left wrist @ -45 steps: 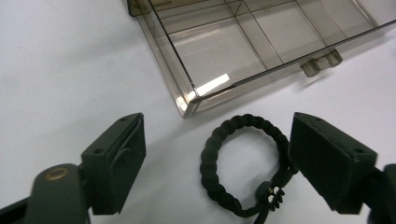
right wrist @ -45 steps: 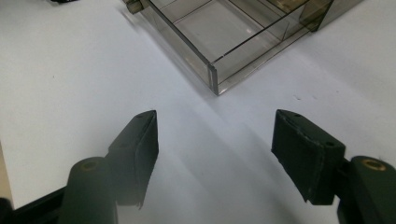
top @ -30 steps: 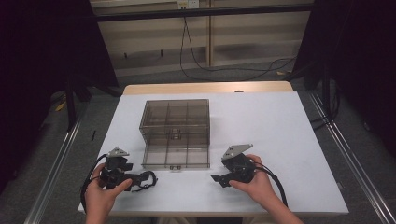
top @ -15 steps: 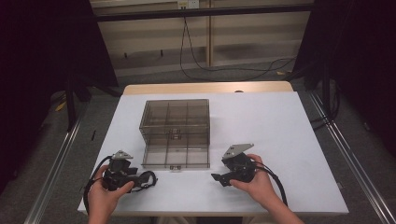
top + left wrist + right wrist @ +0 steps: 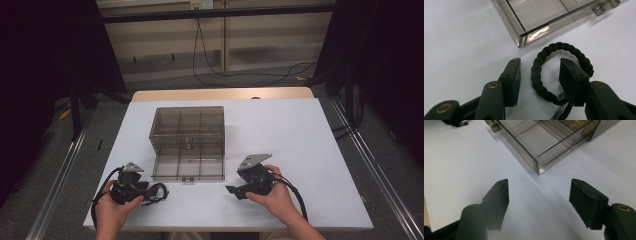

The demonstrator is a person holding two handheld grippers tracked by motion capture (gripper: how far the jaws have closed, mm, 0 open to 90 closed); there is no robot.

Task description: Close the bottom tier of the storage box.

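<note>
A black braided hair tie (image 5: 556, 46) lies as a ring on the white table (image 5: 300, 140), just off the front left corner of a pulled-out smoky plastic drawer (image 5: 534, 32). My left gripper (image 5: 540, 61) has just been closing around the tie. The ring's left strand sits between the jaws and the right jaw rests over the ring. A gap remains at the left pad (image 5: 516, 75). From above, the left gripper (image 5: 157, 192) points right at the tie. My right gripper (image 5: 539, 182) stands open over bare table, and in the high view the right gripper (image 5: 232, 190) points left.
The smoky clear drawer box (image 5: 187, 125) stands mid-table with its bottom drawer (image 5: 187, 169) drawn out toward me. The drawer's dividers and two small knobs (image 5: 605, 6) show. Bare table lies to the right of the box and along the front edge.
The left gripper's jaws have drawn closer together around the hair tie. The left hand shifted only slightly. The right hand and gripper have stayed where they were.
</note>
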